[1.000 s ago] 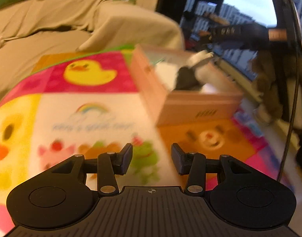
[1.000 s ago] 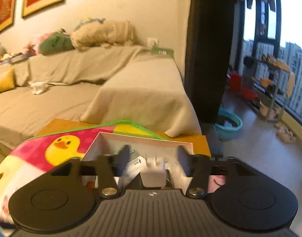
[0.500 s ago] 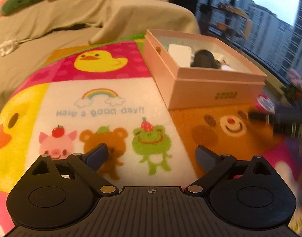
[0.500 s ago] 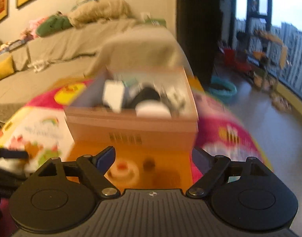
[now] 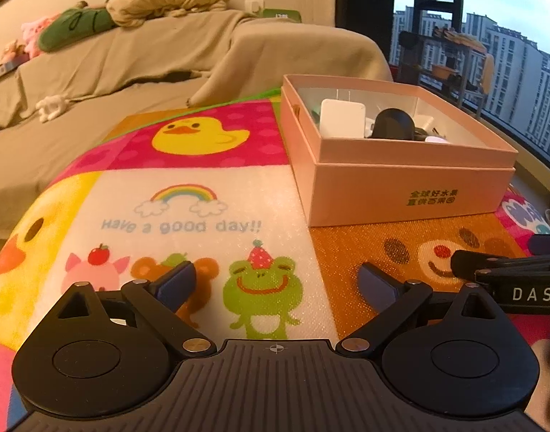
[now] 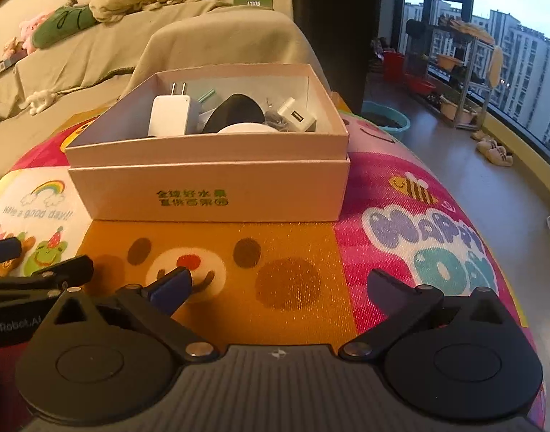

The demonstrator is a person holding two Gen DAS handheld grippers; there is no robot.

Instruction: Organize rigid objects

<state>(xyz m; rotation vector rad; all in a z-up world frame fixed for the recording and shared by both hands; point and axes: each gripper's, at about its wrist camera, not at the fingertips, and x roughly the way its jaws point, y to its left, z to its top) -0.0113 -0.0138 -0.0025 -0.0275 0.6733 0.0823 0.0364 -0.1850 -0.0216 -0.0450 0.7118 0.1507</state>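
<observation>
Two released hand-held grippers, left (image 5: 276, 282) and right (image 6: 278, 284), empty above cartoon mat (image 6: 300, 248), pink box (image 6: 210, 190) holding chargers beyond.

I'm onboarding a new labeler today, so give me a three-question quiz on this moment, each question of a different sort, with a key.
1. True or false: the left claw is shut on a charger.
2. Multiple choice: the white wall plug is A) on the play mat, B) inside the pink box, C) on the sofa.
3. Fill in: next to the plug in the box lies a black ____.

Key: 1 false, both it and the right claw are open and empty; 2 B; 3 rounded object, looks like a mouse.
</observation>
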